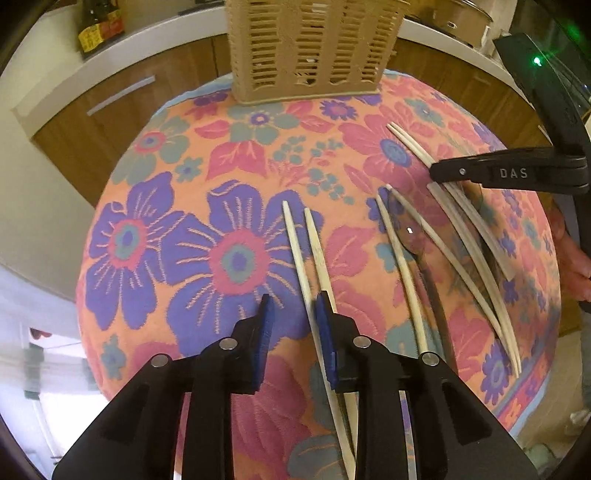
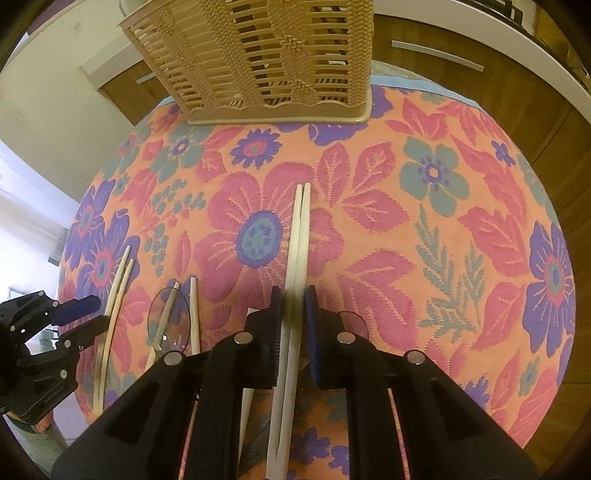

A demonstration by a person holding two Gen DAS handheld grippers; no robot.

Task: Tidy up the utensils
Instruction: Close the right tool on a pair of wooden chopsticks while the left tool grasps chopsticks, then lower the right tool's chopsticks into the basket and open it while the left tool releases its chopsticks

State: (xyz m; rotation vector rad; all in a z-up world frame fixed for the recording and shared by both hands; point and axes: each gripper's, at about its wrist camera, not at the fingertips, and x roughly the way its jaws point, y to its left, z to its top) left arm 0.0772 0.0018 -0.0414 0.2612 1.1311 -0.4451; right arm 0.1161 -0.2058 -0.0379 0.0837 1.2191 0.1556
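Several pale chopsticks lie in pairs on the flowered cloth. My left gripper (image 1: pixel 293 304) is open, low over the cloth; one pair of chopsticks (image 1: pixel 303 240) runs past its right finger. My right gripper (image 2: pixel 294 295) is shut on a white pair of chopsticks (image 2: pixel 300 229) that points toward the beige slotted utensil basket (image 2: pixel 273 62). The basket also shows in the left wrist view (image 1: pixel 306 48) at the far edge. A clear spoon (image 2: pixel 169 317) lies with another pair (image 2: pixel 194 314) left of my right gripper. My right gripper (image 1: pixel 439 171) shows in the left wrist view.
The flowered cloth (image 1: pixel 184 221) covers a small table. Wooden cabinets (image 1: pixel 110 110) and a white counter with a bottle (image 1: pixel 98 26) stand behind. My left gripper (image 2: pixel 79 317) shows at the left of the right wrist view.
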